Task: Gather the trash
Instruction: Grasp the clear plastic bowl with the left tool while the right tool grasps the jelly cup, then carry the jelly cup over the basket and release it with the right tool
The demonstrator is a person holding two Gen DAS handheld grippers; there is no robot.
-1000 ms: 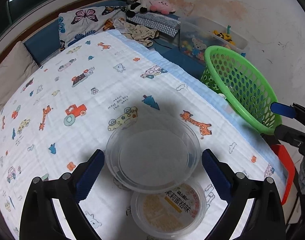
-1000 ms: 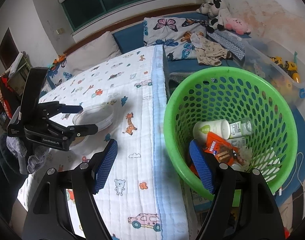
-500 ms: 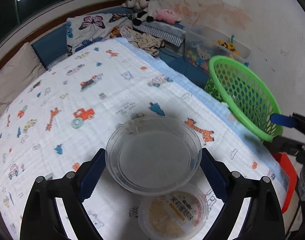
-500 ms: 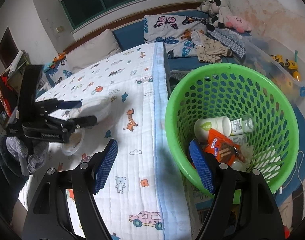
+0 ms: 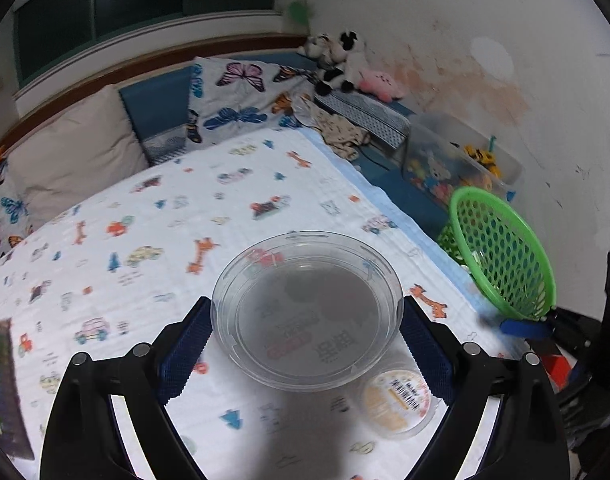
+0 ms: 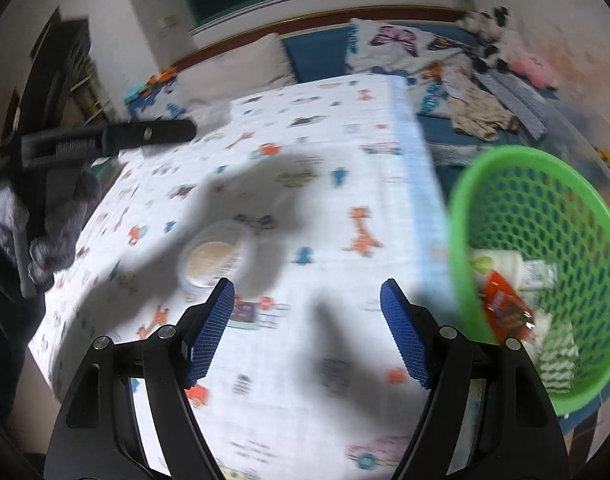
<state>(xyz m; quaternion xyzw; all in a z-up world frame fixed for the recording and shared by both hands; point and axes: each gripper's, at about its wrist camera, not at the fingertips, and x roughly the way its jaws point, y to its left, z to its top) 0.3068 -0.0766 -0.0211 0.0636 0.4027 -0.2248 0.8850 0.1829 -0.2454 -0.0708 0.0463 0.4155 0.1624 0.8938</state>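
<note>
My left gripper (image 5: 305,340) is shut on a clear round plastic container (image 5: 307,308) and holds it lifted above the bed. A round cup with an orange printed lid (image 5: 397,400) lies on the sheet below it; it also shows in the right wrist view (image 6: 215,260). The green mesh basket (image 5: 501,252) stands off the bed's right edge and holds a white bottle (image 6: 501,264) and an orange wrapper (image 6: 505,308). My right gripper (image 6: 307,332) is open and empty, above the sheet between the cup and the basket (image 6: 537,200).
The bed has a white cartoon-print sheet (image 5: 165,240), with pillows (image 5: 65,156) and plush toys (image 5: 341,64) at the head. A clear toy bin (image 5: 457,160) stands by the wall. The left gripper's body (image 6: 85,144) is high at the left in the right wrist view.
My left gripper has lifted the clear container off the lidded cup, up and away from it. My right gripper has swung left, from the basket toward the cup on the sheet.
</note>
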